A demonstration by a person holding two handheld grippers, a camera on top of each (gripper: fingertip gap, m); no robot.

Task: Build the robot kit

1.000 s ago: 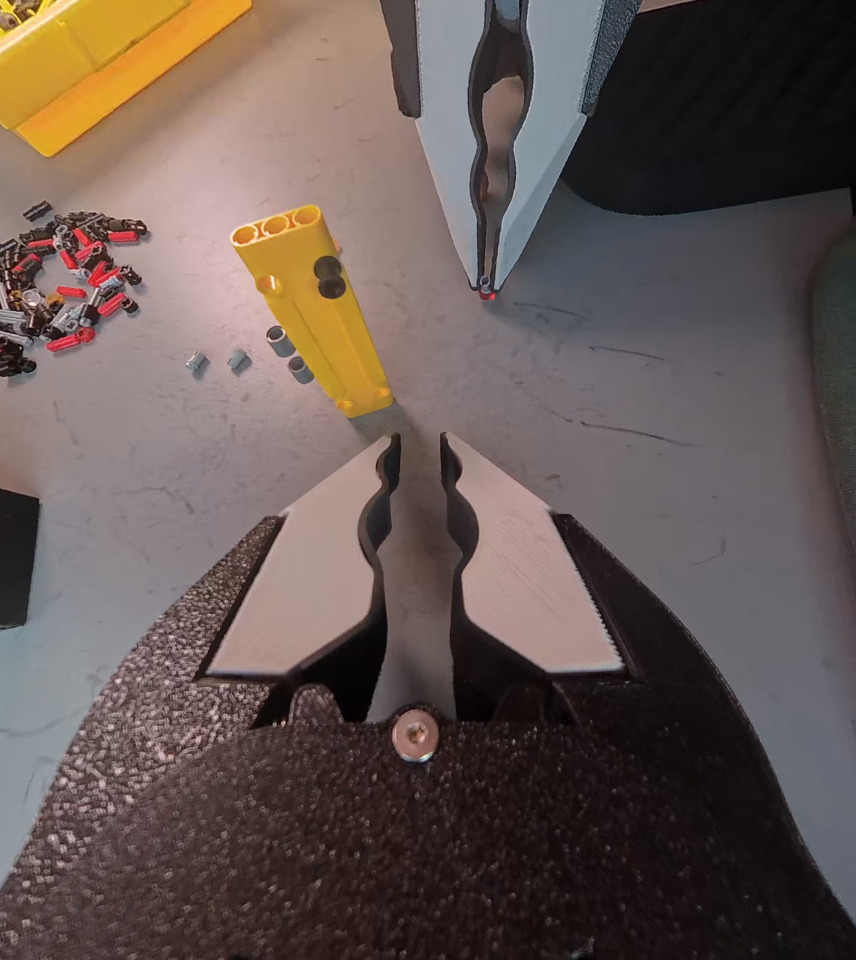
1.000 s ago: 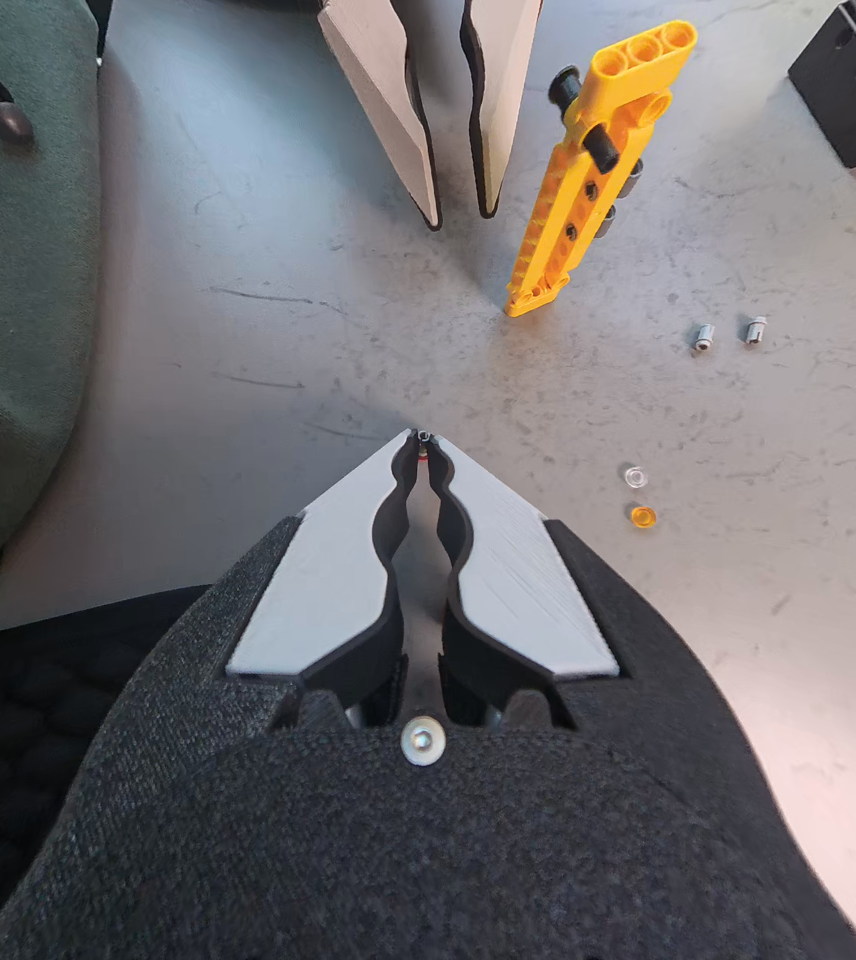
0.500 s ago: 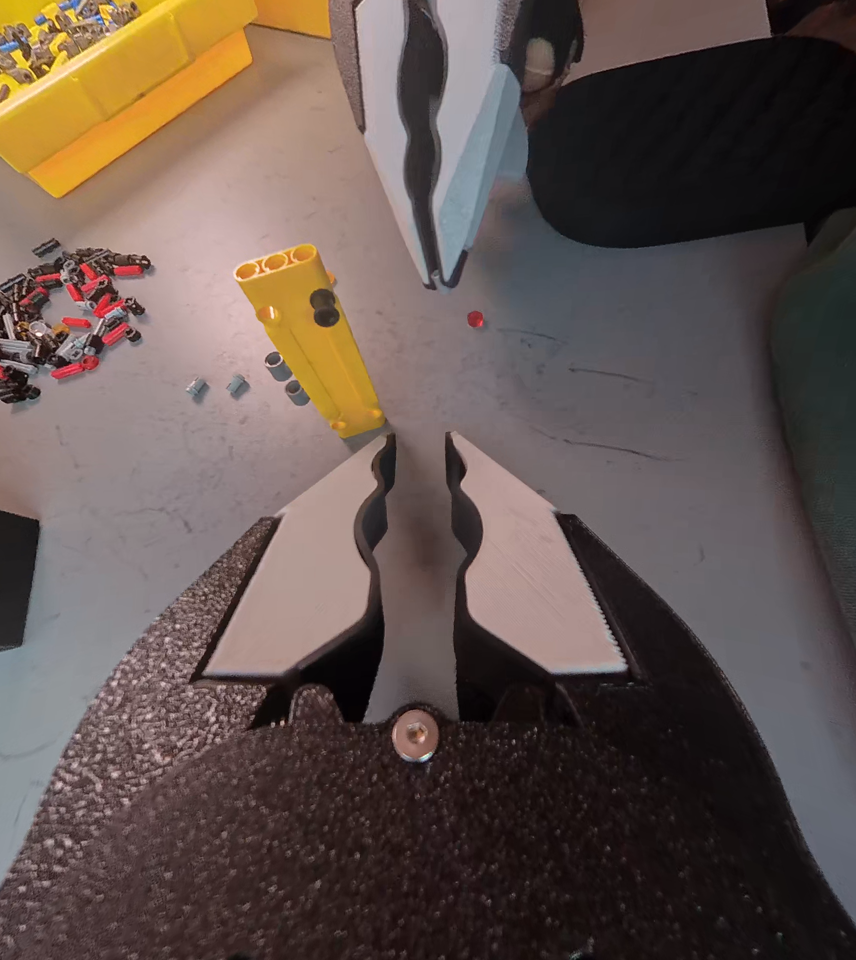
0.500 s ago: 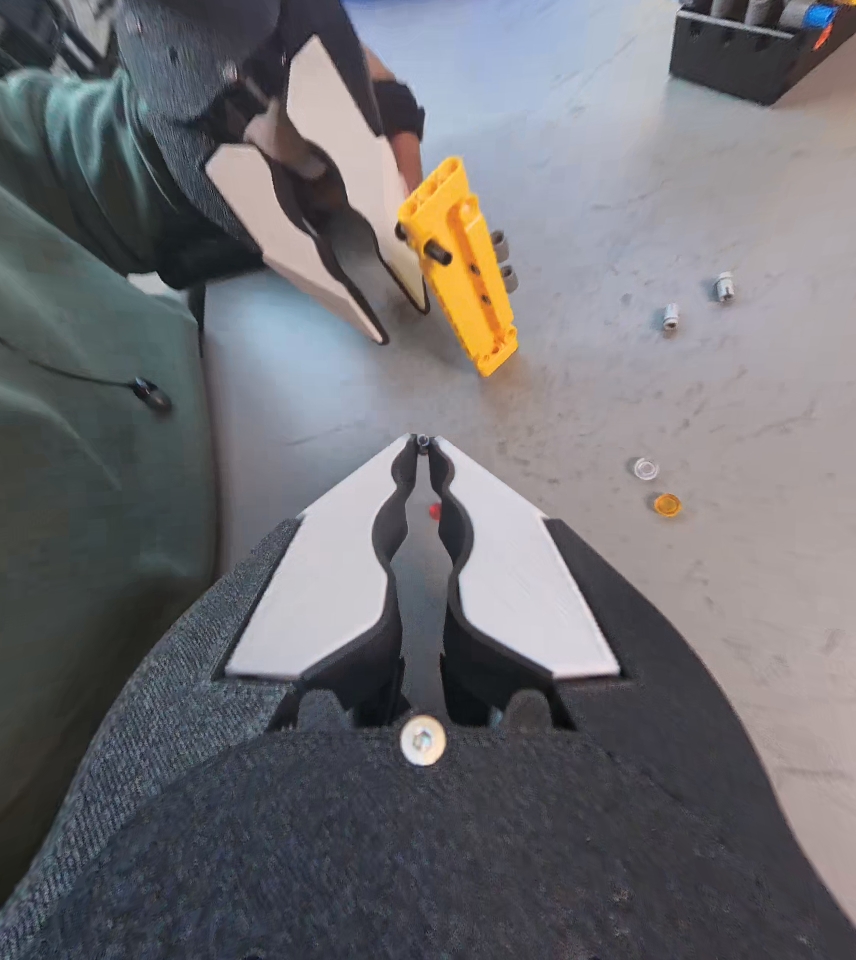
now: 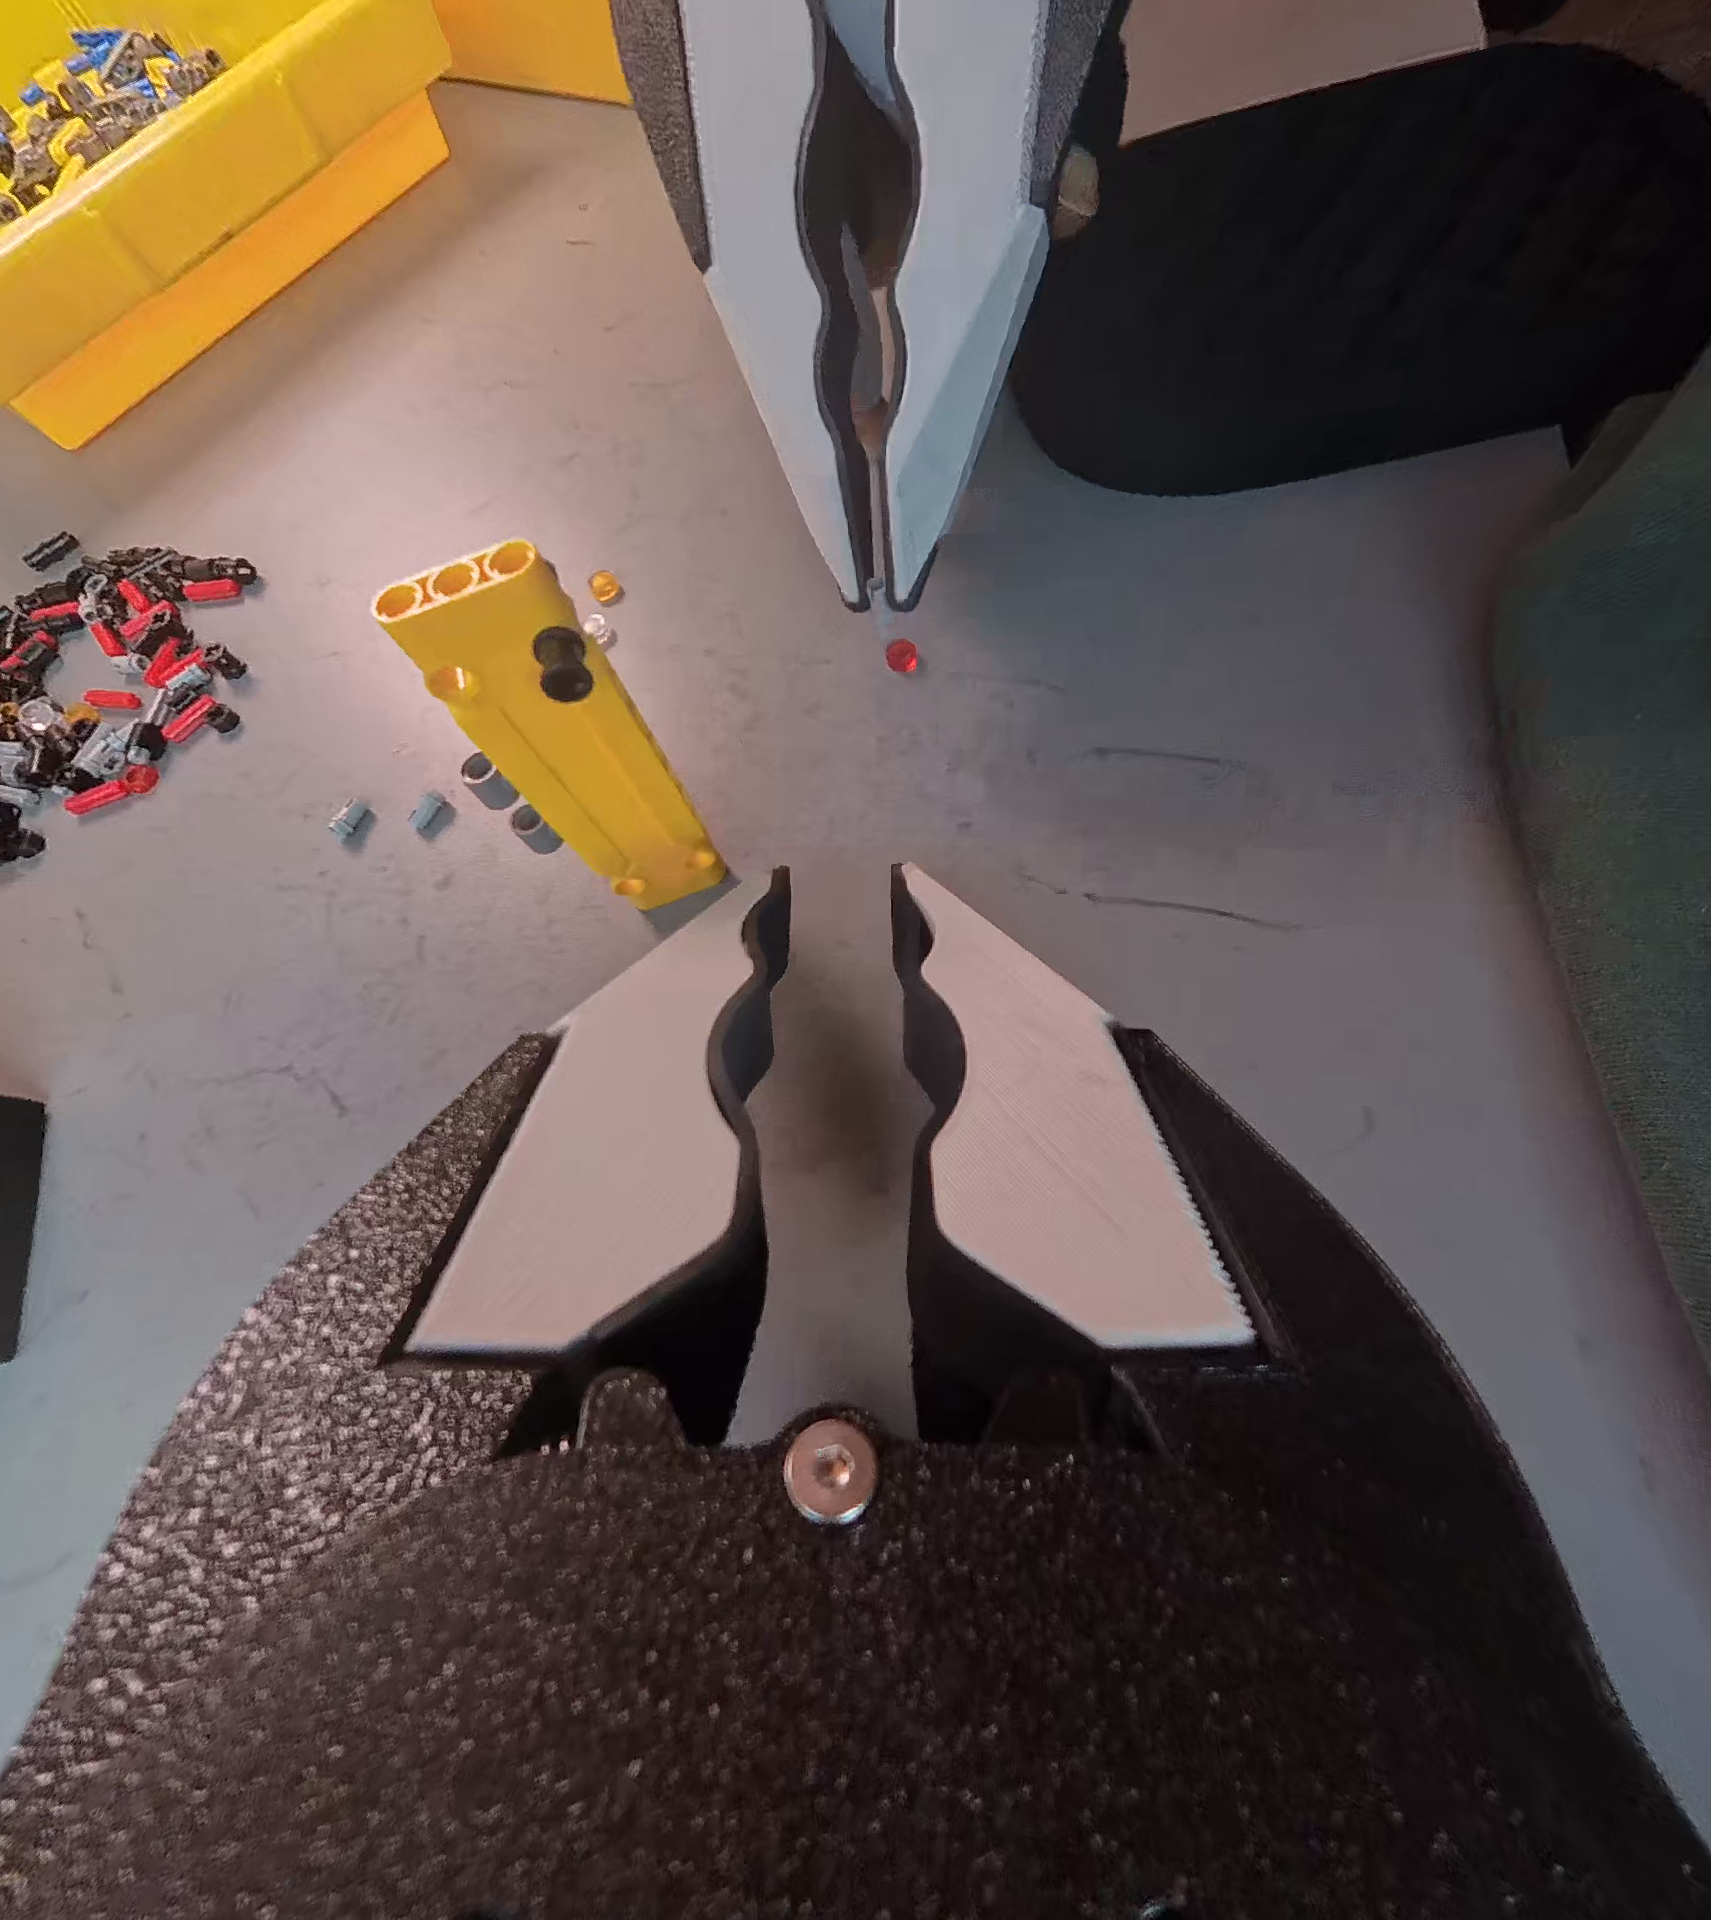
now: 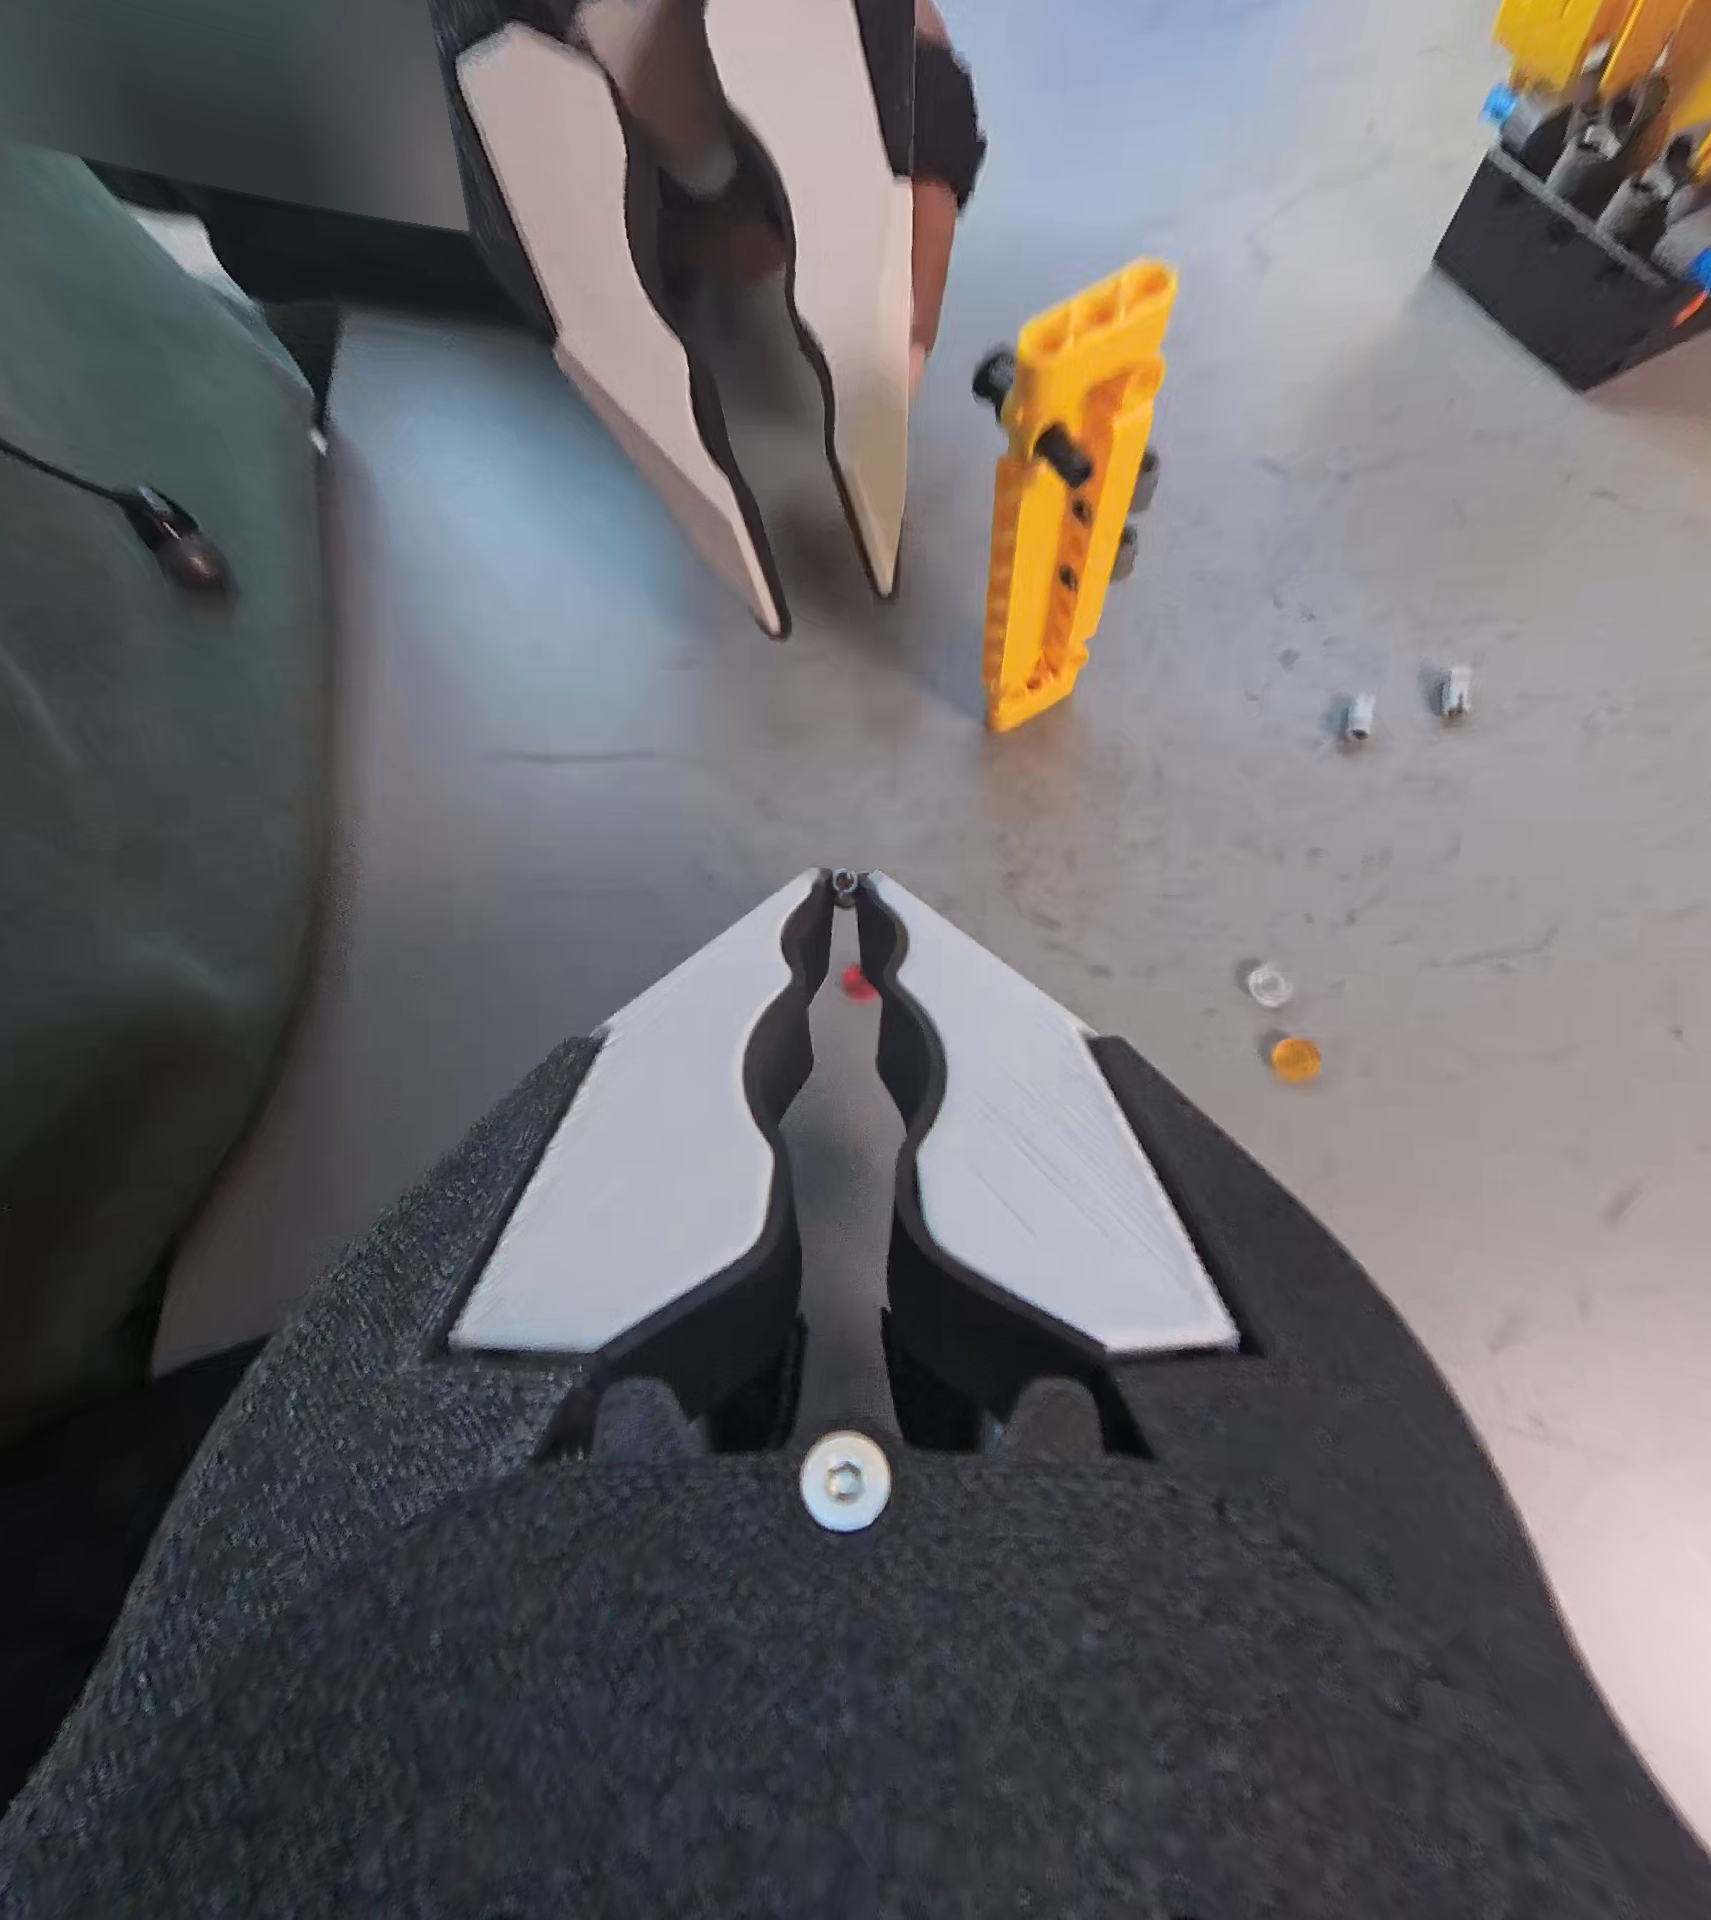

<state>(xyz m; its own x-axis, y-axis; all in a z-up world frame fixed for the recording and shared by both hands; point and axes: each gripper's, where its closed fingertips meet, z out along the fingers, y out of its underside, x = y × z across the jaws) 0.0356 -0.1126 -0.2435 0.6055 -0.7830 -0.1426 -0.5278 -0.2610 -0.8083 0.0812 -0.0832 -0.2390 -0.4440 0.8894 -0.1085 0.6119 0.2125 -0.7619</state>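
Note:
My right gripper [image 6: 846,885] is shut on a tiny grey piece [image 6: 845,881] pinched at its tips and hangs just above the grey table. A small red round stud [image 6: 859,982] lies on the table under its fingers, and in the left wrist view the stud [image 5: 900,657] is just in front of the right gripper [image 5: 877,601]. My left gripper [image 5: 840,883] is open and empty. Its left fingertip is close to the near end of a long yellow beam [image 5: 560,748] with black pins. The beam [image 6: 1069,520] lies beside the left gripper [image 6: 830,608].
Two small grey pins [image 5: 349,819] and a pile of red, black and grey pieces [image 5: 51,707] lie left of the beam. A yellow bin [image 5: 155,197] stands at the back left, and a black rack [image 6: 1609,281] holds parts. A clear stud [image 6: 1266,982] and an orange stud [image 6: 1295,1057] lie loose. A green garment [image 5: 1682,727] lies to the right. The gap from one gripper's tips to the other's is roughly 6 cm.
The red stud left the right gripper's tips and now lies on the table. The right gripper lifted and came back over it. My left gripper stayed open, nearly still.

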